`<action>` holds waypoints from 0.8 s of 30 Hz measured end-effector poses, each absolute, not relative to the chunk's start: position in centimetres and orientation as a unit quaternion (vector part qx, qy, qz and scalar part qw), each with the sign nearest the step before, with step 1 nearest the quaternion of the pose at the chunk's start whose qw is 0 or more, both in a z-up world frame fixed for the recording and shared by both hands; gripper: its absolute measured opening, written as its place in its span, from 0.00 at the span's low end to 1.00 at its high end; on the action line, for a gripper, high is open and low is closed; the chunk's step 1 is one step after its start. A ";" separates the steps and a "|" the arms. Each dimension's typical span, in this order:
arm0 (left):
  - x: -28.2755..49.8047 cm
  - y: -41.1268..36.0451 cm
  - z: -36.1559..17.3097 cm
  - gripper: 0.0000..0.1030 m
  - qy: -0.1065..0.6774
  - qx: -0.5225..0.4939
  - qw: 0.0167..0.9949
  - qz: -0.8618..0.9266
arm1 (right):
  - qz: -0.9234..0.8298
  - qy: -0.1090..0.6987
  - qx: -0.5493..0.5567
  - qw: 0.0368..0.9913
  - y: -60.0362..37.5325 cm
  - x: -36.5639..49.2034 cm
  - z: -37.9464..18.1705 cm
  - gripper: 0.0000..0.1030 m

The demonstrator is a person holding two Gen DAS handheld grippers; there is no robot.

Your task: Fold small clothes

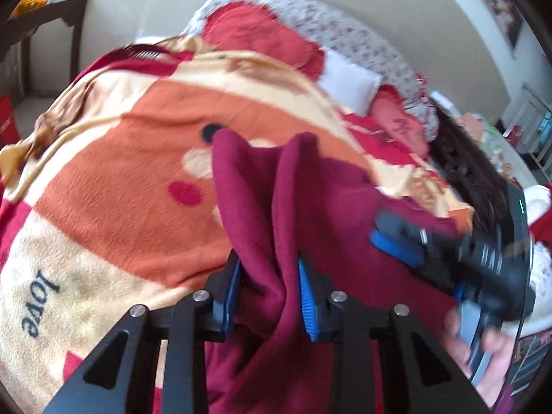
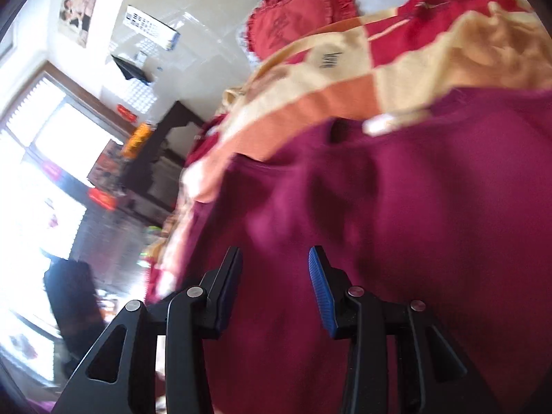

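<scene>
A maroon fleece garment (image 1: pixel 310 207) lies on an orange, cream and red blanket (image 1: pixel 120 172) on a bed. My left gripper (image 1: pixel 270 258) is shut on a bunched fold of the garment, which stands up between its blue pads. The right gripper (image 1: pixel 396 238) shows in the left wrist view at the right, over the garment, held by a hand (image 1: pixel 483 355). In the right wrist view the right gripper (image 2: pixel 274 255) is open, its jaws wide apart just above the garment (image 2: pixel 396 224), with nothing between them. A white label (image 2: pixel 383 122) shows near the garment's neck.
Red pillows (image 1: pixel 255 31) and a white pillow (image 1: pixel 348 79) lie at the head of the bed. A dark table (image 2: pixel 165 158) and bright window (image 2: pixel 45 145) stand beyond the bed's edge. The blanket (image 2: pixel 345 69) spreads around the garment.
</scene>
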State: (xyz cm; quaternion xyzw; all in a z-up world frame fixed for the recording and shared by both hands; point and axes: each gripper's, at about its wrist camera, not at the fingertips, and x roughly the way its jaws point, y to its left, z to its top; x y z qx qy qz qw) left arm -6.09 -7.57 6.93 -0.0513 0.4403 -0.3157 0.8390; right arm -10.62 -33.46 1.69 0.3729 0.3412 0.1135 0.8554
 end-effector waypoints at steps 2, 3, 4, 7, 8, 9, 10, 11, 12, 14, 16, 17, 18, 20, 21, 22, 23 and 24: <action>-6.9 -8.5 7.5 0.31 0.430 -0.028 0.841 -0.326 | 0.131 0.351 0.370 0.850 -32.7 -9.3 3.2 0.44; -7.3 -8.9 7.6 0.31 0.427 -0.016 0.842 -0.330 | 0.150 0.361 0.371 0.842 -32.2 -8.3 3.7 0.46; -7.6 -9.4 7.7 0.31 0.426 -0.006 0.841 -0.335 | 0.176 0.374 0.379 0.828 -31.6 -7.1 4.0 0.46; -8.6 -10.4 8.1 0.31 0.416 0.011 0.839 -0.351 | 0.206 0.415 0.392 0.795 -29.8 -4.1 4.3 0.47; -8.9 -10.6 8.2 0.31 0.414 0.018 0.839 -0.353 | 0.209 0.427 0.381 0.793 -29.2 -3.5 4.4 0.48; -9.1 -10.8 8.1 0.31 0.413 0.023 0.839 -0.353 | 0.209 0.446 0.359 0.792 -28.4 -2.7 4.5 0.48; -9.1 -10.8 8.0 0.31 0.415 0.023 0.838 -0.353 | 0.202 0.465 0.330 0.796 -27.7 -1.9 4.7 0.48; -9.1 -10.9 7.9 0.31 0.416 0.022 0.838 -0.352 | 0.195 0.479 0.299 0.802 -26.9 -1.3 5.0 0.48; -9.1 -10.9 7.8 0.31 0.417 0.023 0.838 -0.352 | 0.192 0.487 0.279 0.805 -26.4 -0.9 5.3 0.48; -9.2 -11.0 7.7 0.31 0.415 0.029 0.838 -0.353 | 0.180 0.500 0.228 0.816 -25.1 -0.4 5.8 0.48; -9.2 -11.0 7.7 0.32 0.421 0.032 0.835 -0.353 | 0.162 0.513 0.185 0.822 -23.9 -0.3 5.6 0.44; -9.1 -10.9 7.7 0.38 0.427 0.035 0.833 -0.350 | 0.148 0.514 0.165 0.829 -23.7 -0.4 5.4 0.25; -9.1 -10.7 7.8 0.48 0.433 0.035 0.831 -0.348 | 0.131 0.511 0.148 0.837 -24.0 -0.6 5.3 0.14; -9.0 -9.7 7.8 0.61 0.443 0.025 0.824 -0.353 | 0.112 0.487 0.152 0.853 -25.3 -1.2 5.5 0.01; -9.2 -8.9 7.8 0.67 0.440 0.017 0.824 -0.356 | 0.111 0.476 0.170 0.856 -26.2 -1.6 5.6 0.00; -9.4 -8.3 7.9 0.71 0.432 0.016 0.829 -0.355 | 0.113 0.467 0.190 0.856 -27.2 -2.1 5.7 0.00; -9.5 -7.9 7.9 0.82 0.426 0.024 0.836 -0.345 | 0.115 0.461 0.203 0.856 -27.8 -2.7 5.9 0.00; -9.7 -7.6 7.8 0.85 0.420 0.034 0.844 -0.332 | 0.114 0.454 0.211 0.858 -28.2 -3.2 5.9 0.00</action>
